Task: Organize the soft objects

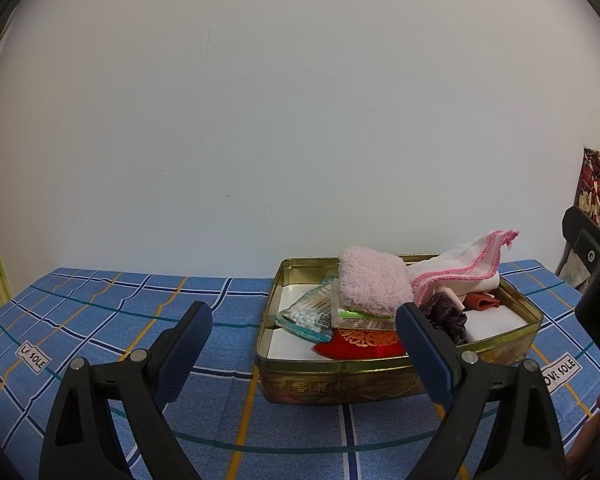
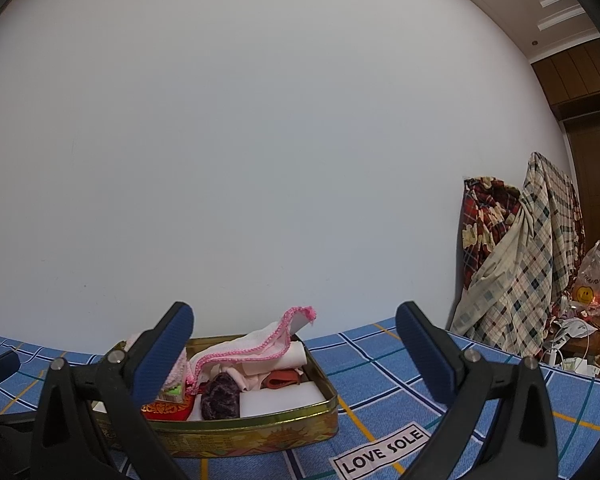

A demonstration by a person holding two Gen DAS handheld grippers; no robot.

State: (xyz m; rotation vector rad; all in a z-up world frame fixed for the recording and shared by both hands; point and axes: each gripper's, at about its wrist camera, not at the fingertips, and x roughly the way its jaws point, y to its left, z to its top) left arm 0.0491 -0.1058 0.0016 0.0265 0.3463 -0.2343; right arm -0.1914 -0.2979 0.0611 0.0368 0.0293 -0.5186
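Two wide-apart grippers [image 1: 304, 340] [image 2: 294, 344] before tin [image 1: 340, 384].

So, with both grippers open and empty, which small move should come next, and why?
Probably bring the right gripper down onto the pink-edged white cloth. It drapes loosely over the back rim of the gold tin with one corner sticking up, while the fluffy pink towel already lies folded inside. The left gripper can wait.

red pouch [image 1: 360, 344] partly under tissue pack [image 1: 364, 320], tin [image 2: 260, 428] left end behind left finger [image 2: 160, 356]
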